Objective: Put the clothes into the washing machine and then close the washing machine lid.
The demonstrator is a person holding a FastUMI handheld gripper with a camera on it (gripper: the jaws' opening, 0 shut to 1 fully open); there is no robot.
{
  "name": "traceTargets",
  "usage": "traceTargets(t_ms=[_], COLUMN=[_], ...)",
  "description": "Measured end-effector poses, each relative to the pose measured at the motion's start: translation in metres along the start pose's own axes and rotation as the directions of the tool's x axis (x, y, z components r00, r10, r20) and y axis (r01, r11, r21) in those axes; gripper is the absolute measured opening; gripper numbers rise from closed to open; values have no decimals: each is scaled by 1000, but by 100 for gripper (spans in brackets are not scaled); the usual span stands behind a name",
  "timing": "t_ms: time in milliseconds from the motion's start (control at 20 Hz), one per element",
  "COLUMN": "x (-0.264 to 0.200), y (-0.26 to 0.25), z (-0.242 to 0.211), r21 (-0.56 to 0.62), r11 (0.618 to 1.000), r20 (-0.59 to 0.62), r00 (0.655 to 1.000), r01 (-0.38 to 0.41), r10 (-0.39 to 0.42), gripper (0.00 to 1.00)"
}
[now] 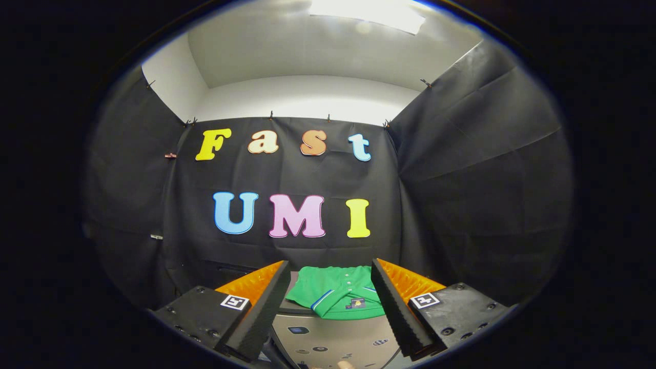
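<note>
Gripper view, looking forward along the two fingers toward the booth's black cloth wall (461, 195). The gripper (328, 302) is held level with its fingers spread wide apart, nothing between them in contact; each finger carries a small square black-and-white marker (234, 302) on its base block. Seen through the gap between the fingers, and lying just beyond their tips, is a folded green garment (338, 289) with a collar, a row of small buttons down the front, blue-and-white trim on one sleeve edge and a small label near its near hem. The garment rests flat on the top of a pale grey appliance (333, 341), probably the washing machine, though so little of it is visible below the fingers that this remains uncertain. Above the cloth, a white wall (307, 97) and a bright ceiling light (369, 13) are visible.
</note>
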State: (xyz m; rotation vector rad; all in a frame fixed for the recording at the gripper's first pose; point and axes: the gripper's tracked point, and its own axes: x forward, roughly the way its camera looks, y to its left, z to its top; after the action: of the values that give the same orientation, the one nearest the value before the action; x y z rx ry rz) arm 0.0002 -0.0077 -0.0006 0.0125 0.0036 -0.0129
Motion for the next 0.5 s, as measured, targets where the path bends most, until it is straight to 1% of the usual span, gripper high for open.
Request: traceTargets(t_ms=[500], x=[13], y=[3], z=[-4], r21=[-5], r11=[1000], r20=[-16], r00=[1000], r01=[-23], r10=[23], gripper=[98])
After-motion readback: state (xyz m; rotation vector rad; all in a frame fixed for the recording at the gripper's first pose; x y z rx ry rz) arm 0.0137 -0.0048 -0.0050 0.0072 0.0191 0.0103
